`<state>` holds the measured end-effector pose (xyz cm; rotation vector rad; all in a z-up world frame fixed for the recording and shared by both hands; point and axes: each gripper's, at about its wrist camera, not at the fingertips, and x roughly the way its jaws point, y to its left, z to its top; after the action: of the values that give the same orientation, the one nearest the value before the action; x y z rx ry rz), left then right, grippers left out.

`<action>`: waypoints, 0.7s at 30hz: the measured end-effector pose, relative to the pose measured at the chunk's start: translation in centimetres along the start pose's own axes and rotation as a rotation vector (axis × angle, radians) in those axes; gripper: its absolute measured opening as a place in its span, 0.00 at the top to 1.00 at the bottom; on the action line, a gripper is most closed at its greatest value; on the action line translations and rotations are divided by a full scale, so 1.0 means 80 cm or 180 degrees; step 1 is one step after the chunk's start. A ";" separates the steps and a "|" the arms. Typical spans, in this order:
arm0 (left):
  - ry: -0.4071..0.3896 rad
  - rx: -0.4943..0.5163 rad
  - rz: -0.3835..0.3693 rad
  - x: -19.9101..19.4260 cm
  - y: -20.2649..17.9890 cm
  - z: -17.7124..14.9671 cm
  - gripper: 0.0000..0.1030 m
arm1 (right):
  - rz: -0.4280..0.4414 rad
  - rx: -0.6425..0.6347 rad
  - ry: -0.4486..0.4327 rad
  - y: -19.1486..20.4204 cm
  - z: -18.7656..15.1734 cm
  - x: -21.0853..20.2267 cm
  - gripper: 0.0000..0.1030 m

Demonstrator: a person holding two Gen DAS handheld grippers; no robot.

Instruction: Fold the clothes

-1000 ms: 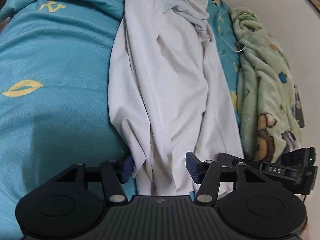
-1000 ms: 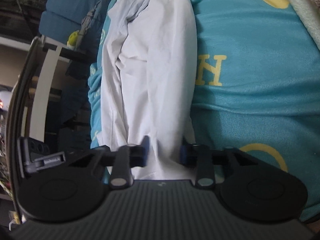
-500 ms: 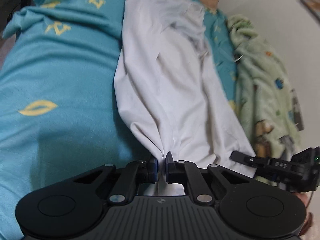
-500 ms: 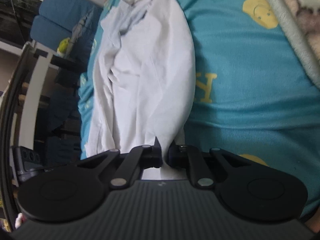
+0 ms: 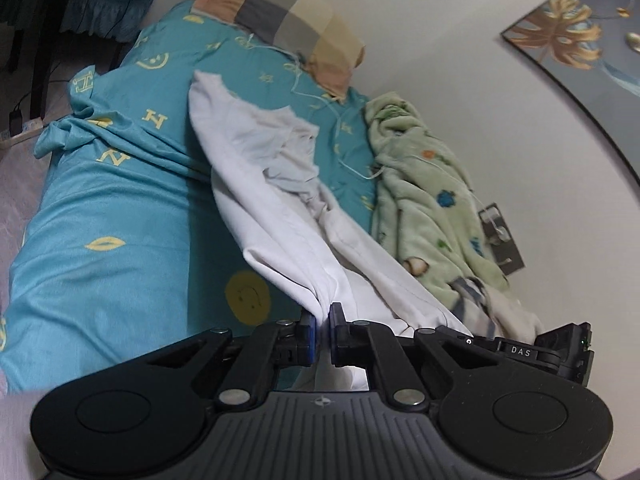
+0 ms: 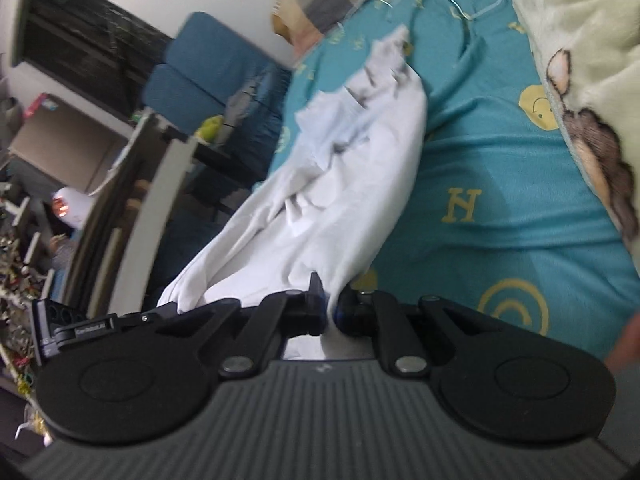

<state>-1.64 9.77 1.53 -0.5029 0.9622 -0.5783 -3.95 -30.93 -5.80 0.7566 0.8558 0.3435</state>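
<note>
- Now the white garment (image 5: 276,216) hangs lifted off the teal bedspread (image 5: 108,208), where a second ago it lay flat along the bed; only its far end, seemingly, rests there.
- Both grippers, open a second ago, are clamped: the left gripper (image 5: 323,326) pinches one bunched near corner, the right gripper (image 6: 330,304) the other.
- Judging by that, the cloth is being raised to spread or fold.

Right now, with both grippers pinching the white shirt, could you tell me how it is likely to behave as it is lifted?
The white shirt will probably hang limp, since it sags in folds from the left gripper and the right gripper. It looks thin and likely light. Its far end may drag across the blue bedsheet.
</note>
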 end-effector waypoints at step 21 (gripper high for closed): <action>-0.0734 -0.0115 0.0172 0.137 0.054 0.192 0.93 | 0.0146 -0.0097 -0.0438 -0.007 0.180 0.127 0.91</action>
<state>17.52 7.94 -0.43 -0.5613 0.7655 -0.4440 13.60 -32.28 -5.72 0.7635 0.7033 0.3404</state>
